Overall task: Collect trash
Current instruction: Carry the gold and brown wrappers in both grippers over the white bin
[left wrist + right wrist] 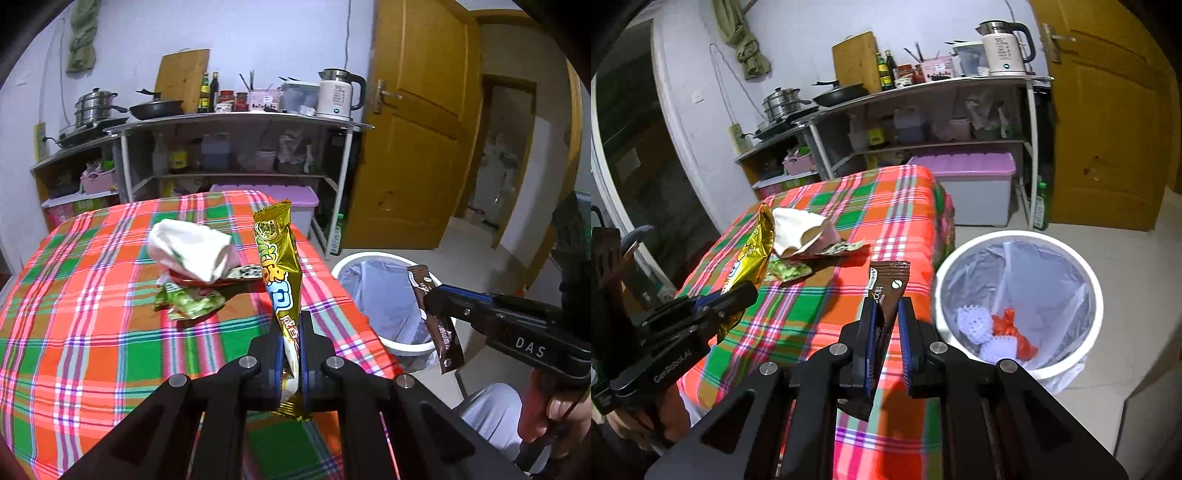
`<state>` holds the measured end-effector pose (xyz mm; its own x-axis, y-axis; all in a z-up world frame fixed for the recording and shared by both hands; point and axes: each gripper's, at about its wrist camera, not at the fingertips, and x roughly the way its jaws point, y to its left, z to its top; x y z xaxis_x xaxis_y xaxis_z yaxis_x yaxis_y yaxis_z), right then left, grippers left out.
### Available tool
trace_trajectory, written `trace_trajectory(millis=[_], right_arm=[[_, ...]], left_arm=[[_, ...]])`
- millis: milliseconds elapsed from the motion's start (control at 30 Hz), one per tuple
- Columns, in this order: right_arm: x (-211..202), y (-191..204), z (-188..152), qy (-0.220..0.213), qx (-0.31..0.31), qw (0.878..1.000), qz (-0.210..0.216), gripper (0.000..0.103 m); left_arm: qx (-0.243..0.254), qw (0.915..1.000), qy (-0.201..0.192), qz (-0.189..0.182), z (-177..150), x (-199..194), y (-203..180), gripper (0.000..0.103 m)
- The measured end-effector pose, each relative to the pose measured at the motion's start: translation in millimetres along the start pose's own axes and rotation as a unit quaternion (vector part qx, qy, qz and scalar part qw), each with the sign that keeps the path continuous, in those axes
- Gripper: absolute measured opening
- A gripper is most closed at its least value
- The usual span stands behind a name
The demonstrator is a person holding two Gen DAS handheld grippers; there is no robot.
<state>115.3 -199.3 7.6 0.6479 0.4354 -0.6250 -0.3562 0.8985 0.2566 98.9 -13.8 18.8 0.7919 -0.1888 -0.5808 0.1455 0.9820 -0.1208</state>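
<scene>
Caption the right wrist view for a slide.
Right gripper holds a brown coffee sachet beside the white lined bin.

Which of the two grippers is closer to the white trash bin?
Right. The right gripper, holding a brown sachet, is at the bin rim; the left gripper, holding a gold wrapper, is over the table.

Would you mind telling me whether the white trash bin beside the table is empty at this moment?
No, the right wrist view shows the white trash bin already holding white foam netting and a red scrap in its liner.
</scene>
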Motion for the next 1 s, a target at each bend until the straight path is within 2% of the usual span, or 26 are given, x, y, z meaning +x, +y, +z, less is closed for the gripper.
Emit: trace_trajectory(millis=[600, 1000], right_arm=[[-2.0, -66.2, -3.8, -0.003, 0.054, 0.998, -0.034, 0.012], [16.6, -112.9, -3.7, 0.009, 0.086, 0.995, -0.057, 0.012]], left_arm=[[0.025, 0.998, 0.026, -0.051, 12.0, 50.9, -47.9, 0.007], [0.04, 0.9942, 0.06, -0.08, 16.1, 98.7, -75.8, 0.007]])
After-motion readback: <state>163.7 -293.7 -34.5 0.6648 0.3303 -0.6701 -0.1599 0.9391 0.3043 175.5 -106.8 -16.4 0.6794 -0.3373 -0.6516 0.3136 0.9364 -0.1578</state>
